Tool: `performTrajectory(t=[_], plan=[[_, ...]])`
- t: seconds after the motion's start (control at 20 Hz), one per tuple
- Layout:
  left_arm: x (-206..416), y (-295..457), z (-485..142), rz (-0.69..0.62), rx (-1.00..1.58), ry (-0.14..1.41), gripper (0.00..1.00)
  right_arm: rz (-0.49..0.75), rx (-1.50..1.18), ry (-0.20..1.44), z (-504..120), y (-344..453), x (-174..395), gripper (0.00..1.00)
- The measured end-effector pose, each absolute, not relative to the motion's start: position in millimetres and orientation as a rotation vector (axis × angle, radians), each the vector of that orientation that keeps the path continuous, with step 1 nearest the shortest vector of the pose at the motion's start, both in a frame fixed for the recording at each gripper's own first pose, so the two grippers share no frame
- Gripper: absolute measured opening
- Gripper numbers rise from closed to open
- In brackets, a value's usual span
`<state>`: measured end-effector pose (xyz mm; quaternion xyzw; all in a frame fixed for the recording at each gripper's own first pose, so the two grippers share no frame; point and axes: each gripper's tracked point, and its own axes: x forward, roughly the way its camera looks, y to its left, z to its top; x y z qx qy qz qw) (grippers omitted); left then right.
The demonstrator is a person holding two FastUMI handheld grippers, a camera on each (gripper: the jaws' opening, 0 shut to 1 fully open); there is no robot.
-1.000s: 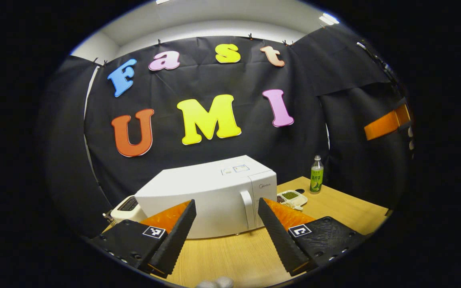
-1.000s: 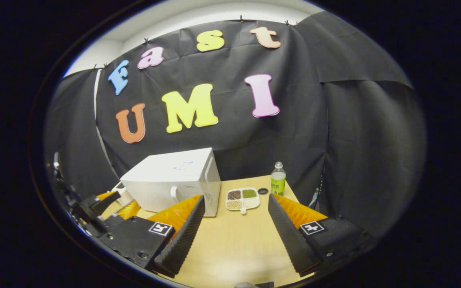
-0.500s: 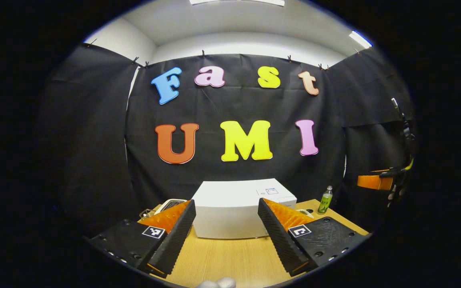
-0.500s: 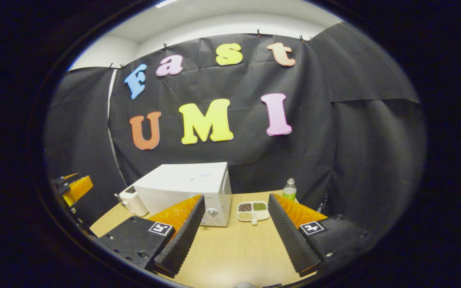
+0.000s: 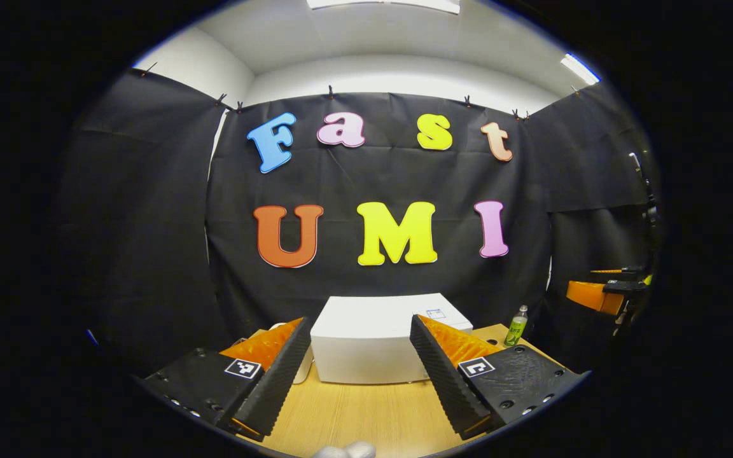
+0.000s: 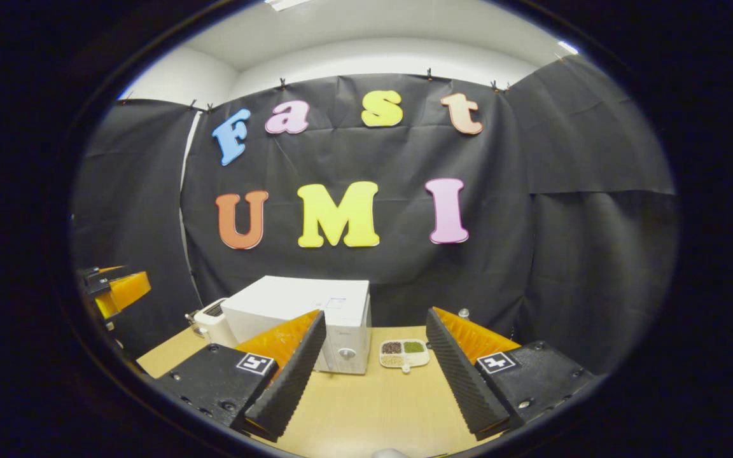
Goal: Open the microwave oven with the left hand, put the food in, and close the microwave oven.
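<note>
Both views have swung and levelled over the last second: the left gripper (image 5: 360,375) no longer looks at the microwave's front corner with the handle showing, it now faces a plain white side of the microwave (image 5: 366,346), so the handle is out of its sight. Its jaws stand wide apart, empty, with the microwave framed between them but well apart from them. The right gripper (image 6: 373,381) has also tilted up and backed off a bit; its jaws are spread wide too, holding nothing. In the right gripper view the microwave (image 6: 303,318) sits at the back left of the counter (image 6: 366,407), door shut, knob visible on the front panel. The food tray (image 6: 404,354), a small white divided dish with dark, green and pale portions, lies on the counter just beside the microwave's front, untouched. A green-label bottle (image 5: 516,326) stands near the back right corner in the left gripper view; a small white appliance (image 6: 212,321) sits behind the microwave's left. The other gripper shows as an orange block at each view's edge. Judgement: nothing of the task is done yet, this reads as a reposition or start pose, and the left gripper likely needs to come round to the door side before it can reach the handle.
</note>
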<state>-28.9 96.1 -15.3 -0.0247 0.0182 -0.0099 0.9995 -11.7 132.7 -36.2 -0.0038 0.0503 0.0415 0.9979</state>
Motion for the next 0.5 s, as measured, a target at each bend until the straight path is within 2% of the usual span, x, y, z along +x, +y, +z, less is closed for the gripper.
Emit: performTrajectory(t=[0.5], plan=[[-25.4, 89.6, -4.1, -0.051, -0.040, 0.002, 0.96, 0.075, 0.005, 0.092, -28.9, 132.7, -18.1, 0.92]])
